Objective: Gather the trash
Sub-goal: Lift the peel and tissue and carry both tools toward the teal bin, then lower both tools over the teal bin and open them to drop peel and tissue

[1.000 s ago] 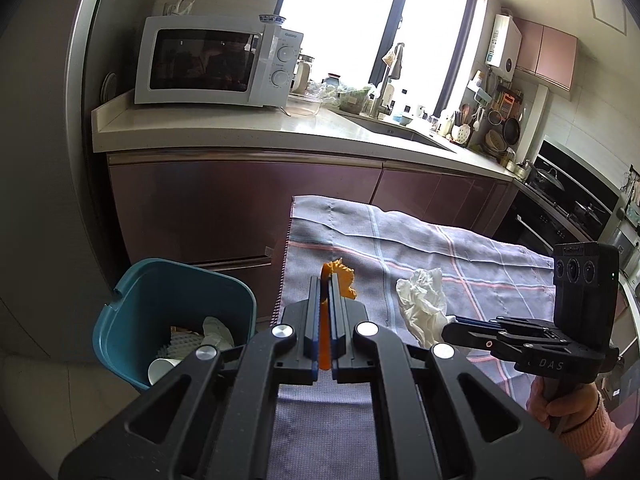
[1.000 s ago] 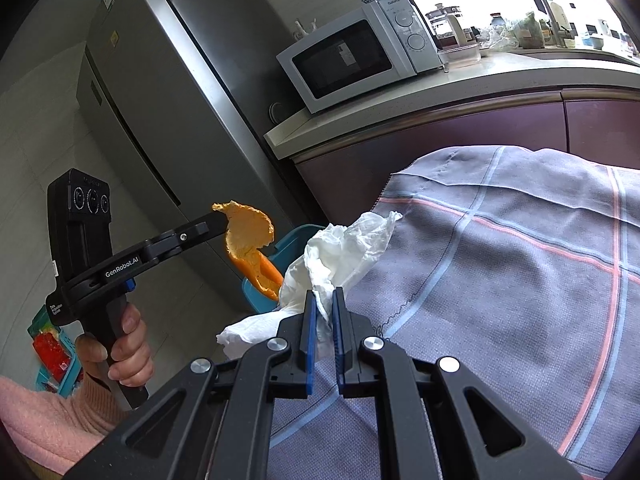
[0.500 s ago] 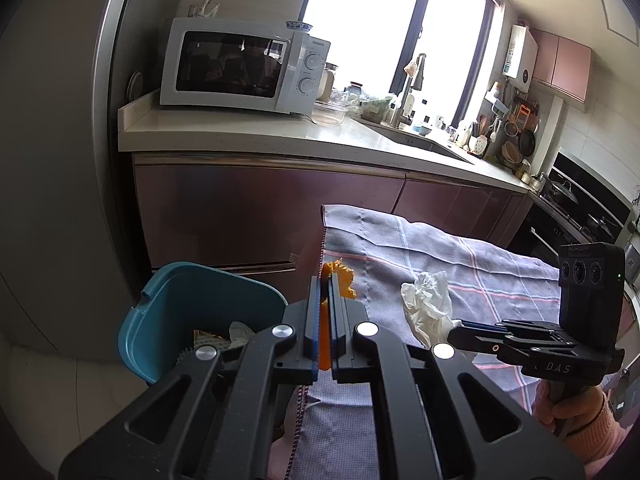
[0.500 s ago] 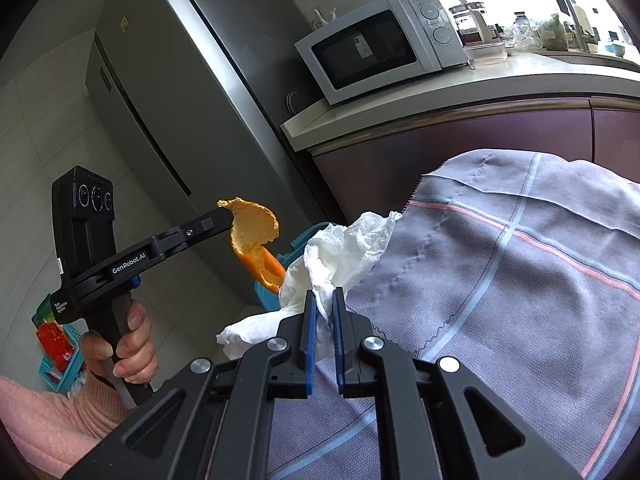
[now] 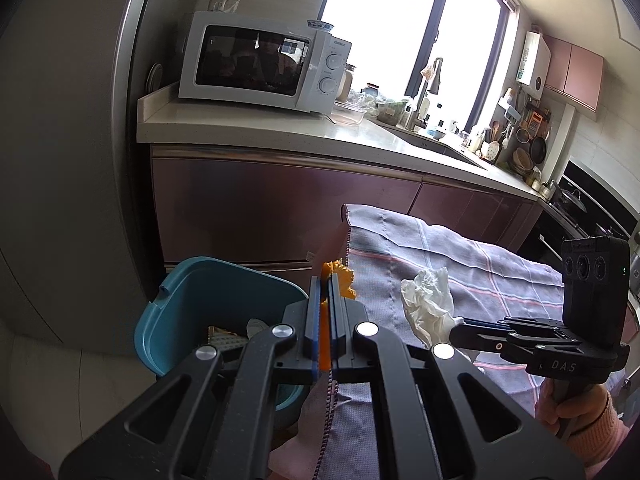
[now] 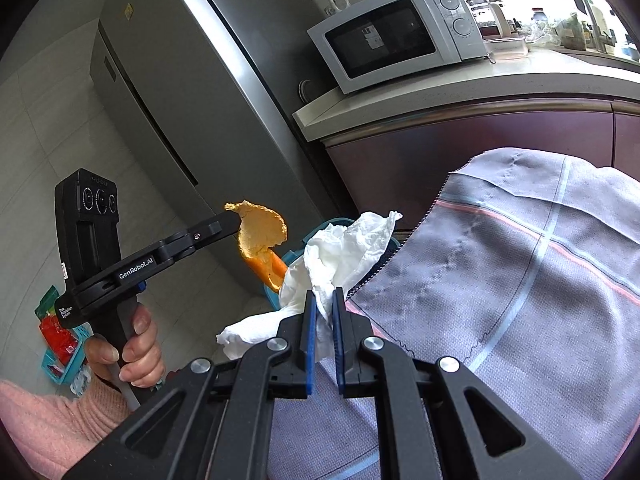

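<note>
My left gripper (image 5: 325, 280) is shut on a piece of orange peel (image 5: 343, 282); in the right wrist view the peel (image 6: 260, 232) hangs from the left gripper (image 6: 234, 220) in the air, near the teal trash bin (image 5: 208, 304). My right gripper (image 6: 322, 294) is shut on a crumpled white tissue (image 6: 340, 252), held over the left edge of the cloth-covered table (image 6: 520, 300). In the left wrist view the tissue (image 5: 428, 304) sticks out of the right gripper (image 5: 456, 324). The bin holds paper trash and stands on the floor left of the table.
A grey fridge (image 6: 180, 100) stands behind the bin. A counter (image 5: 280, 132) with a white microwave (image 5: 260, 64) and maroon cabinets runs behind the table. A small teal basket with red items (image 6: 60, 344) lies on the floor at left.
Both grippers have moved left toward the bin with their loads. The bin and table edge have shifted right in the left wrist view. Both grips are unchanged.
</note>
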Available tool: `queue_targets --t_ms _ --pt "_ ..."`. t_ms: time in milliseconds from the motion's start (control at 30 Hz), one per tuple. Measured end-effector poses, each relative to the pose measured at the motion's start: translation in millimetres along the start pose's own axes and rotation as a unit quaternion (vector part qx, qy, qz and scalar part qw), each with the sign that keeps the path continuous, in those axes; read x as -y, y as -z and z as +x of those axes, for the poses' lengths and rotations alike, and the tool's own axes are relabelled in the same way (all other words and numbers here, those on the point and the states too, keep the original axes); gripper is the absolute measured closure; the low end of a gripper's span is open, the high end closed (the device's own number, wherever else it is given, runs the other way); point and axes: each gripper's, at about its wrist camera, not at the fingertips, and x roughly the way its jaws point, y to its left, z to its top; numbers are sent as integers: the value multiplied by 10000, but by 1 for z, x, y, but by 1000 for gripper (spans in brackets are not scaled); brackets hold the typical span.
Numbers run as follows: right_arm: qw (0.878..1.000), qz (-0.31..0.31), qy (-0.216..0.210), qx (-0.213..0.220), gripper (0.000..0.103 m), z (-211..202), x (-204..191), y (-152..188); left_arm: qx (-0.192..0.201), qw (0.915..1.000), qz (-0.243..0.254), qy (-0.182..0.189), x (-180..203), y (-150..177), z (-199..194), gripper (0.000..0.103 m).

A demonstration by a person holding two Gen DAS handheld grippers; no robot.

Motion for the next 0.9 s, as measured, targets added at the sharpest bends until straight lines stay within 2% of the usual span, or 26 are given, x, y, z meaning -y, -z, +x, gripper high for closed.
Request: queue_targets --t_ms 900 --pt "9990 -211 -100 -390 96 54 -15 -23 27 9992 -299 -270 -39 -3 6 99"
